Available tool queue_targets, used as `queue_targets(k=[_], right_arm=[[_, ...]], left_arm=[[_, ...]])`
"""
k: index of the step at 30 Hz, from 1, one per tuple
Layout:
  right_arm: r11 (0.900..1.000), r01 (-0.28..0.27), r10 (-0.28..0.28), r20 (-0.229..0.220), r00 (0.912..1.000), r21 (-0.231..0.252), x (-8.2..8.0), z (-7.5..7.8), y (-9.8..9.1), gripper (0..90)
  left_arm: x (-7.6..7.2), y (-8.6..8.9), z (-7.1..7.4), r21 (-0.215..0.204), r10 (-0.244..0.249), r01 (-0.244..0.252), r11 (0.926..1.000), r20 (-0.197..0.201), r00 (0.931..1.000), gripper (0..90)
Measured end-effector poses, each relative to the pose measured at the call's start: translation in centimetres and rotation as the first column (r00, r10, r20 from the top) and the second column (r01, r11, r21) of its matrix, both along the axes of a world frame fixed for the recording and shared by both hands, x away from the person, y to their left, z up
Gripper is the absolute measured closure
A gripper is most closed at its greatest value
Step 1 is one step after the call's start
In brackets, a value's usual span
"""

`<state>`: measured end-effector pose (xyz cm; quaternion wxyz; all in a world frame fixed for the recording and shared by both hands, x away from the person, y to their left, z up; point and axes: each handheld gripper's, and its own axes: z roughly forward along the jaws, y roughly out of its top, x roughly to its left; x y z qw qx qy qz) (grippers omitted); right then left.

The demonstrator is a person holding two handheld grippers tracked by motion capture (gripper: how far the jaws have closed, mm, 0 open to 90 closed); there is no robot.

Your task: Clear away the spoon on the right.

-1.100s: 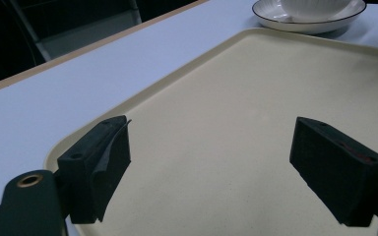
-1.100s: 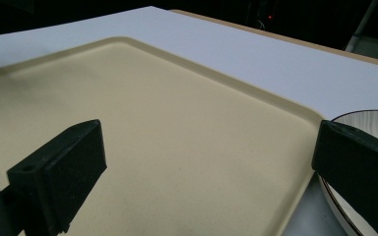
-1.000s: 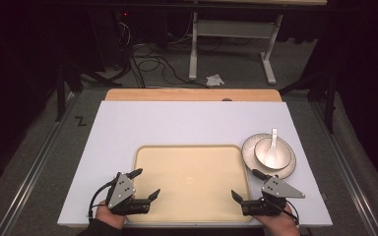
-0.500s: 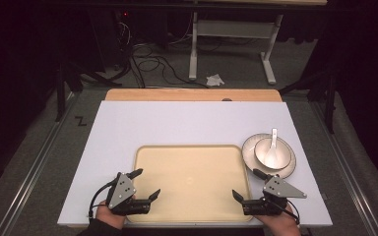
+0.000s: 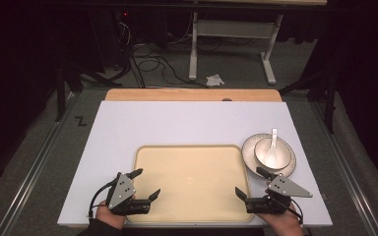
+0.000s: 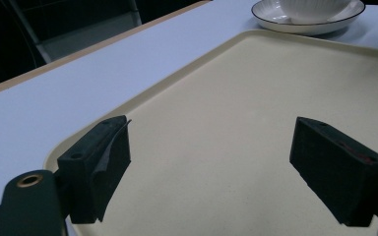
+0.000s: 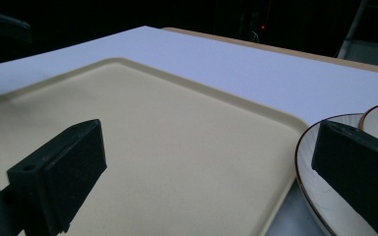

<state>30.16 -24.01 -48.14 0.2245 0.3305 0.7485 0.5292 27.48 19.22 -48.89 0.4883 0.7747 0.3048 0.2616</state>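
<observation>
where the high view looks down, a cream tray (image 5: pixel 192 182) lies on the white table (image 5: pixel 177 123), with a plate (image 5: pixel 250 156) holding a bowl (image 5: pixel 263 147) and spoon (image 5: pixel 272 147) just beside its right edge. left gripper (image 5: pixel 145 184) and right gripper (image 5: pixel 248 183) sit at the tray's near corners, jaws spread. left gripper view: jaws wide apart over the tray (image 6: pixel 256 98), empty. right gripper view: jaws parted, one over the tray (image 7: pixel 167 137), one over the plate (image 7: pixel 307 167).

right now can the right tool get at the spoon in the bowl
Probably yes. The right tool is open, just on the person's side of the plate, and the spoon lies uncovered in the bowl with nothing between them.
</observation>
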Motion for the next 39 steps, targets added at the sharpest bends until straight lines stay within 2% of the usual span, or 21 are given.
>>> queue_targets(k=[4, 6, 12, 16, 19, 24, 25, 29, 33, 35, 39], right_arm=[[0.9998, 0.018, -0.018, 0.006, 0.9998, -0.01, 0.0, 0.7, -0.6, 3.1], [0.9992, 0.037, -0.037, 0.005, 0.9993, -0.016, 0.1, 1.0, -0.9, 8.6], [0.9973, 0.072, -0.072, 0.012, 0.9973, 0.011, 0.7, 1.7, -2.1, 22.8], [0.9951, 0.097, -0.098, 0.019, 0.995, 0.016, 1.2, 2.3, -2.7, 28.2], [0.9914, 0.129, -0.129, 0.003, 0.9917, 0.023, 1.9, 2.9, -3.2, 31.8], [0.9843, 0.176, -0.176, -0.028, 0.9839, -0.009, 3.2, 3.5, -3.8, 33.9], [0.9777, 0.209, -0.21, -0.034, 0.9772, -0.019, 3.8, 3.8, -4.2, 36.3], [0.9687, 0.247, -0.248, -0.061, 0.9668, -0.02, 5.1, 4.3, -4.8, 39.0], [0.9636, 0.265, -0.266, -0.053, 0.9624, -0.039, 6.3, 4.8, -5.1, 51.5], [0.9654, 0.256, -0.259, -0.068, 0.9636, -0.051, 7.2, 5.1, -5.3, 52.0], [0.9594, 0.263, -0.27, -0.055, 0.9614, -0.102, 8.6, 5.3, -5.2, 57.5]], left_arm=[[0.1, 0.0, 0.0, -0.003, 0.002, -0.002, 1.0, -0.002, 1.0, 16.0], [0.0, 0.1, 0.0, -0.002, 0.003, -0.003, 1.0, 0.0, 1.0, 16.0], [-0.1, 0.1, 0.0, -0.006, 0.004, -0.004, 1.0, 0.001, 1.0, 16.0], [-0.1, 0.1, 0.1, -0.01, 0.006, -0.006, 0.9999, 0.003, 1.0, 16.0], [-0.1, 0.1, 0.0, -0.01, 0.005, -0.005, 0.9999, 0.001, 1.0, 16.0], [-0.1, 0.1, 0.1, -0.005, 0.005, -0.005, 1.0, 0.01, 0.9999, 16.0], [-0.2, 0.1, 0.1, -0.005, 0.003, -0.003, 1.0, 0.01, 0.9999, 16.0], [-0.1, 0.0, 0.1, -0.001, -0.002, 0.002, 1.0, 0.009, 1.0, 16.0], [-0.1, 0.0, 0.1, 0.001, -0.006, 0.006, 1.0, 0.009, 0.9999, 16.0], [-0.1, 0.0, 0.1, 0.002, -0.007, 0.007, 1.0, 0.008, 0.9999, 16.0], [-0.1, 0.0, 0.1, 0.001, -0.006, 0.006, 1.0, 0.008, 0.9999, 16.0]])
